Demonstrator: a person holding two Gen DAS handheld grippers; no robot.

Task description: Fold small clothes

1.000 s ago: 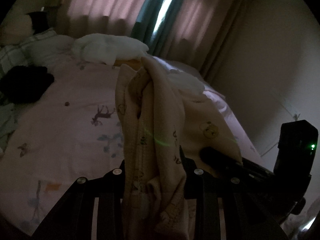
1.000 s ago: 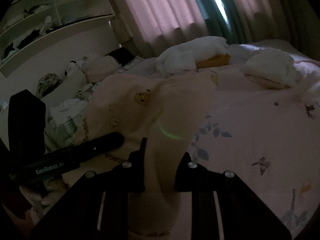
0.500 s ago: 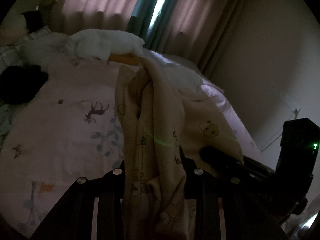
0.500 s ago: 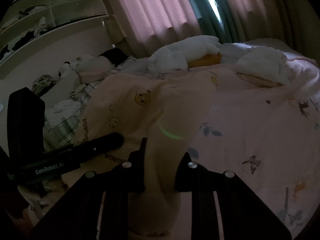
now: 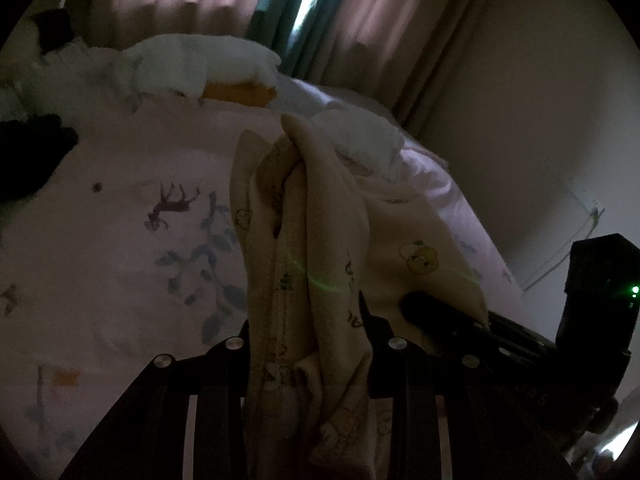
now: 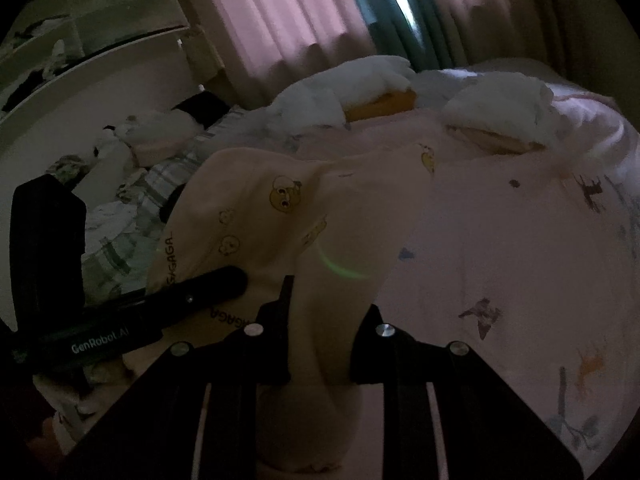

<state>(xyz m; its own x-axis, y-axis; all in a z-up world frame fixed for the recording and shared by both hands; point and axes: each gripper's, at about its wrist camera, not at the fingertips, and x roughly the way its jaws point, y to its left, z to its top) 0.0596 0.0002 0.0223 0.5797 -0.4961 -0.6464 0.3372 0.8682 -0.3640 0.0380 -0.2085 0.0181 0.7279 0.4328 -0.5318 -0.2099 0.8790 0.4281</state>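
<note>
Above bed (image 5: 120,240), both grippers clamp garment (image 5: 304,264); long axis spans between them.

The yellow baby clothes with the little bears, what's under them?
Under the held-up cream baby garment lies the pink animal-print bedsheet. The sheet directly beneath the cloth is covered, so anything there stays hidden.

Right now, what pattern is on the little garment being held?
Pale cream garment printed with small yellow cartoon chicks, clearest in the right wrist view.

1. The small cream garment with yellow chick prints (image 5: 320,248) is soft, matt knit cloth with a stitched seam.
2. The black left gripper (image 5: 306,344) looks like matt plastic with shiny metal screws.
3. The pink printed bedsheet (image 6: 500,248) is smooth, matt cotton-like cloth.
4. The white fluffy blanket (image 5: 200,60) looks plush.
</note>
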